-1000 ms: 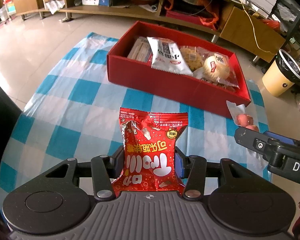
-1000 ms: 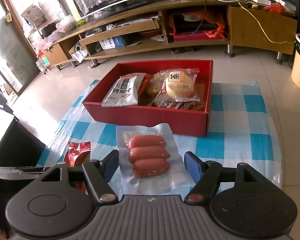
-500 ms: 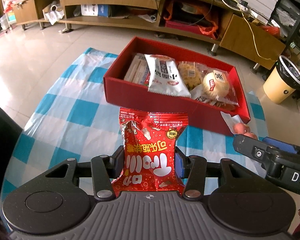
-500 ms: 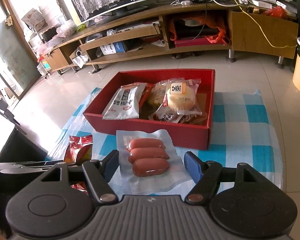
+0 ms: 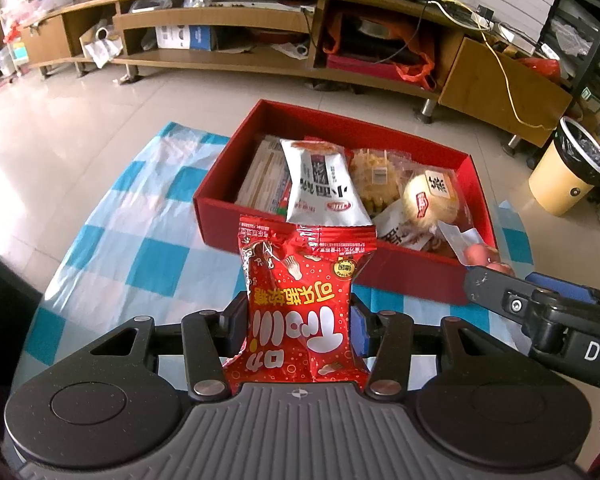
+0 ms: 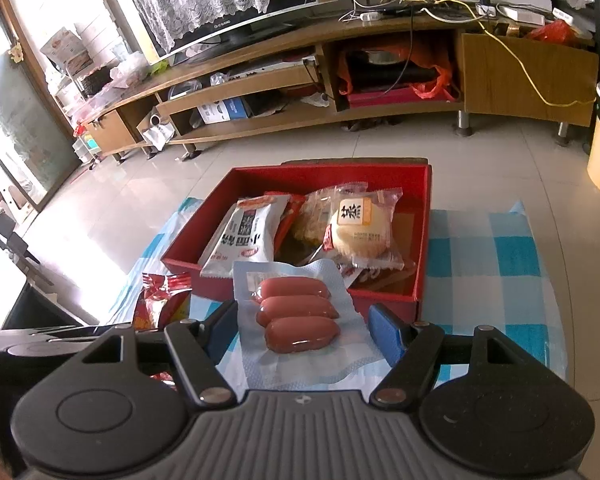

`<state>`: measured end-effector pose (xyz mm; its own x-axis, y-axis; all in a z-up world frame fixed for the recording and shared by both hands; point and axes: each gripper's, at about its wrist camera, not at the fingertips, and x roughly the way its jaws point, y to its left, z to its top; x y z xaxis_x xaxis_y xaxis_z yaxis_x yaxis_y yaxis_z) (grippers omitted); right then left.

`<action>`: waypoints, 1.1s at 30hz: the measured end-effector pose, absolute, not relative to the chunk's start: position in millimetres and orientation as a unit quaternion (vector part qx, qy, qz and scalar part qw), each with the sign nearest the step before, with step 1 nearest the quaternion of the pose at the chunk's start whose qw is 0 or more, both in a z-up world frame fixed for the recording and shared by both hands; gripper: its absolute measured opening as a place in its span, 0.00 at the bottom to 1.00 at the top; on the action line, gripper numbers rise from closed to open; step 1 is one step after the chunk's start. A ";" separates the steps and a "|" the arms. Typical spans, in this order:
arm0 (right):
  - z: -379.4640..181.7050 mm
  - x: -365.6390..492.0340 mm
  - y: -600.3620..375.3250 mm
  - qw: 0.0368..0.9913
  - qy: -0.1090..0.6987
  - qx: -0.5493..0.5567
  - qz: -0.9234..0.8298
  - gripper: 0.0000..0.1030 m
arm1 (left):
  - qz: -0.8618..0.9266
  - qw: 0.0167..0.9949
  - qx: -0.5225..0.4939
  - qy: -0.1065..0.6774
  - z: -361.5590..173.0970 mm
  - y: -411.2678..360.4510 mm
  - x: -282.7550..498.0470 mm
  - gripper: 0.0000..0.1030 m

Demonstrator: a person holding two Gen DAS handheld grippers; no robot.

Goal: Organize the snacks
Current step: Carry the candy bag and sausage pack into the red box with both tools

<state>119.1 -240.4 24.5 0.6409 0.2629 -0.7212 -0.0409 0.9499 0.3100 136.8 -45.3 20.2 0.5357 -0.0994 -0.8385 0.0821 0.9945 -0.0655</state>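
Observation:
My left gripper [image 5: 298, 322] is shut on a red snack bag [image 5: 304, 300] and holds it in the air just short of the red box's [image 5: 332, 270] near wall. My right gripper [image 6: 302, 326] is shut on a clear vacuum pack of three sausages [image 6: 296, 314], held above the box's near wall [image 6: 380, 302]. The box holds a white packet [image 5: 324, 184], a round bun in wrap [image 6: 360, 232] and several other snacks. The right gripper also shows at the right of the left wrist view [image 5: 540, 308], and the red bag at the left of the right wrist view [image 6: 162, 300].
The box sits on a blue and white checked cloth [image 5: 140, 240] on a low table. A long wooden TV cabinet [image 5: 260, 40] runs across the back over the tiled floor. A yellow bin [image 5: 568, 176] stands at the right.
Both grippers have risen and moved forward toward the red box with their packs. The box now sits closer and lower in both views.

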 end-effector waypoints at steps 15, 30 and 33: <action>24.1 142.1 -239.1 0.895 0.417 0.131 0.085 0.66 | -0.050 0.880 0.005 0.473 21.2 -51.6 159.1 0.56; 19.7 177.4 -244.2 0.897 0.414 0.135 0.076 0.66 | -0.037 0.886 0.024 0.462 16.5 -65.5 196.6 0.56; 14.0 188.3 -246.3 0.896 0.417 0.135 0.070 0.66 | -0.031 0.886 0.027 0.463 12.4 -67.2 208.0 0.56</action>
